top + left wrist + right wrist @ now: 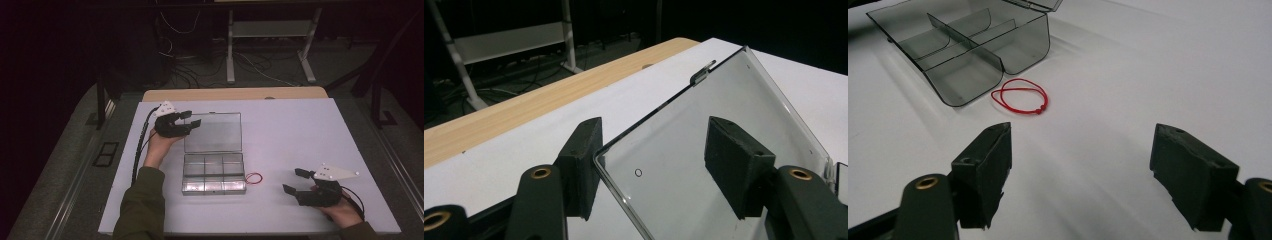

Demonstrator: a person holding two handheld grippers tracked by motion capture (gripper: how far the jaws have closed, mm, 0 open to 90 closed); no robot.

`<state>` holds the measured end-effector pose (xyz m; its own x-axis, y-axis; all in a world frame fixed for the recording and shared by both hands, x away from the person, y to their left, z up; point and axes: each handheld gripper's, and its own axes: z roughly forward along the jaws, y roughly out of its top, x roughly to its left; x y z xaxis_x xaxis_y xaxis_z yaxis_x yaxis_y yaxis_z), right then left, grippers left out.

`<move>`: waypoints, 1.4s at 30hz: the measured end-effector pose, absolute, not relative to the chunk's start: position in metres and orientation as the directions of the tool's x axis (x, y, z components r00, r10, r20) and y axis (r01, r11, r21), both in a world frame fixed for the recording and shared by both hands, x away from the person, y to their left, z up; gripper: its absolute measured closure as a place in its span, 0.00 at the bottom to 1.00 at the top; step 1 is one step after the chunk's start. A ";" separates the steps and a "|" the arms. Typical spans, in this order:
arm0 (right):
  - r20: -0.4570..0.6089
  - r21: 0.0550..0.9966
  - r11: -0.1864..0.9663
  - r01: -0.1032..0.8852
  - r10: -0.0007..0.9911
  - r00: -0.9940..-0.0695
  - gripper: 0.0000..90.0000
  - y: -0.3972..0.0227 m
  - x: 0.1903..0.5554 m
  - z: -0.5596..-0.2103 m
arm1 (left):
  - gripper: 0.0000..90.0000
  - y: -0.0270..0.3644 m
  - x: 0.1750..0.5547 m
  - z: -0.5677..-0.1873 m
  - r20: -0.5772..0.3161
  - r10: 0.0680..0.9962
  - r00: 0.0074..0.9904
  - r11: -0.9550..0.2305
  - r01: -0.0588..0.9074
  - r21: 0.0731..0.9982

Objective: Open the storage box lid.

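The clear plastic compartment box (213, 172) sits mid-desk with its transparent hinged lid (213, 132) already swung back. We judge opening complete or nearly so. The left claw (186, 121) straddles the lid's far left corner, jaws spread, not visibly clamping. The thin red string loop (253, 178) lies on the white desk (300, 130) just right of the box, not yet stowed. The right claw (293, 181) hovers spread, empty. We read no brands or writing.

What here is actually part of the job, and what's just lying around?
Seemingly in use: clear compartment box, its open lid, red string loop, left tongs at the lid, right tongs open near the loop.

Lying about: floor cables, metal stand.
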<state>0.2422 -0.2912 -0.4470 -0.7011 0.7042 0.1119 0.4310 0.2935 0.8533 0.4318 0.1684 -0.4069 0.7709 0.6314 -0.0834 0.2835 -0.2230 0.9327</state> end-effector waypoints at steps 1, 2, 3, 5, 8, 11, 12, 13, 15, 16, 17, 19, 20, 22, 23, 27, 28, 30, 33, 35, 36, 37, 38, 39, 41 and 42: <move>0.112 0.854 0.293 0.431 0.704 -0.701 0.27 -0.291 0.242 -0.447 | 0.44 0.168 0.433 -0.407 -0.083 0.632 0.771 -0.222 0.283 0.933; 0.111 0.854 0.294 0.430 0.703 -0.702 0.27 -0.291 0.242 -0.447 | 0.44 0.167 0.433 -0.408 -0.089 0.633 0.769 -0.218 0.288 0.932; 0.111 0.854 0.294 0.430 0.704 -0.702 0.27 -0.291 0.242 -0.447 | 0.44 0.166 0.434 -0.408 -0.090 0.635 0.768 -0.216 0.288 0.933; 0.110 0.853 0.295 0.430 0.704 -0.701 0.27 -0.291 0.242 -0.447 | 0.43 0.165 0.434 -0.407 -0.092 0.639 0.764 -0.214 0.291 0.933; 0.110 0.855 0.291 0.428 0.706 -0.700 0.27 -0.291 0.242 -0.447 | 0.42 0.164 0.435 -0.409 -0.093 0.643 0.761 -0.213 0.294 0.932; 0.110 0.854 0.294 0.429 0.705 -0.701 0.27 -0.291 0.242 -0.447 | 0.41 0.163 0.436 -0.411 -0.092 0.648 0.756 -0.217 0.299 0.929; 0.110 0.855 0.293 0.428 0.705 -0.701 0.27 -0.291 0.242 -0.447 | 0.40 0.162 0.437 -0.412 -0.099 0.651 0.752 -0.212 0.305 0.929; 0.110 0.854 0.293 0.429 0.704 -0.701 0.27 -0.291 0.242 -0.447 | 0.39 0.162 0.437 -0.413 -0.095 0.654 0.751 -0.215 0.305 0.928; 0.110 0.853 0.294 0.431 0.705 -0.700 0.27 -0.291 0.242 -0.447 | 0.38 0.161 0.438 -0.415 -0.099 0.658 0.746 -0.215 0.313 0.925; 0.110 0.853 0.294 0.431 0.705 -0.700 0.27 -0.291 0.242 -0.447 | 0.37 0.160 0.438 -0.416 -0.100 0.659 0.746 -0.214 0.314 0.925; 0.111 0.853 0.294 0.431 0.705 -0.700 0.27 -0.291 0.242 -0.447 | 0.36 0.160 0.438 -0.416 -0.095 0.660 0.745 -0.219 0.312 0.924; 0.112 0.853 0.293 0.432 0.706 -0.699 0.27 -0.291 0.242 -0.447 | 0.35 0.159 0.438 -0.417 -0.093 0.665 0.741 -0.226 0.318 0.921; 0.112 0.853 0.293 0.432 0.706 -0.700 0.27 -0.291 0.242 -0.447 | 0.34 0.158 0.438 -0.418 -0.093 0.668 0.738 -0.225 0.320 0.920; 0.110 0.853 0.295 0.431 0.706 -0.700 0.27 -0.291 0.242 -0.447 | 0.33 0.158 0.439 -0.420 -0.095 0.672 0.734 -0.227 0.327 0.917; 0.109 0.853 0.296 0.431 0.706 -0.700 0.27 -0.291 0.242 -0.447 | 0.32 0.157 0.439 -0.420 -0.093 0.674 0.733 -0.231 0.329 0.915; 0.109 0.853 0.296 0.429 0.704 -0.702 0.27 -0.291 0.242 -0.447 | 0.31 0.156 0.440 -0.422 -0.097 0.681 0.726 -0.230 0.338 0.913; 0.108 0.853 0.297 0.429 0.704 -0.702 0.27 -0.291 0.242 -0.447 | 0.31 0.156 0.440 -0.422 -0.097 0.682 0.725 -0.231 0.340 0.912; 0.109 0.853 0.296 0.430 0.704 -0.702 0.27 -0.291 0.242 -0.447 | 0.30 0.156 0.441 -0.424 -0.099 0.682 0.725 -0.234 0.344 0.909; 0.110 0.853 0.296 0.430 0.703 -0.702 0.27 -0.291 0.242 -0.447 | 0.30 0.155 0.443 -0.427 -0.102 0.686 0.721 -0.235 0.352 0.906; 0.110 0.853 0.296 0.430 0.704 -0.702 0.27 -0.291 0.242 -0.447 | 0.30 0.155 0.443 -0.427 -0.098 0.687 0.720 -0.243 0.355 0.903; 0.110 0.853 0.296 0.429 0.703 -0.702 0.27 -0.291 0.242 -0.447 | 0.29 0.155 0.444 -0.428 -0.102 0.688 0.718 -0.238 0.357 0.903; 0.110 0.853 0.296 0.430 0.703 -0.703 0.27 -0.291 0.242 -0.447 | 0.29 0.155 0.444 -0.428 -0.100 0.688 0.719 -0.243 0.357 0.902; 0.110 0.853 0.296 0.430 0.703 -0.702 0.27 -0.291 0.242 -0.447 | 0.29 0.155 0.444 -0.429 -0.102 0.689 0.718 -0.242 0.360 0.901; 0.109 0.853 0.298 0.429 0.702 -0.704 0.27 -0.291 0.242 -0.447 | 0.29 0.155 0.445 -0.430 -0.104 0.688 0.718 -0.243 0.363 0.900; 0.109 0.853 0.297 0.428 0.702 -0.704 0.27 -0.291 0.242 -0.447 | 0.29 0.155 0.446 -0.432 -0.111 0.688 0.717 -0.245 0.374 0.895; 0.110 0.853 0.296 0.429 0.702 -0.703 0.27 -0.291 0.242 -0.447 | 0.29 0.155 0.446 -0.433 -0.116 0.689 0.716 -0.241 0.376 0.895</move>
<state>0.2420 -0.2910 -0.4470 -0.7034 0.7022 0.1100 0.4289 0.2960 0.8535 0.4465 0.1550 -0.4331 0.7156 0.6889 -0.1158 0.3763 -0.2405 0.8947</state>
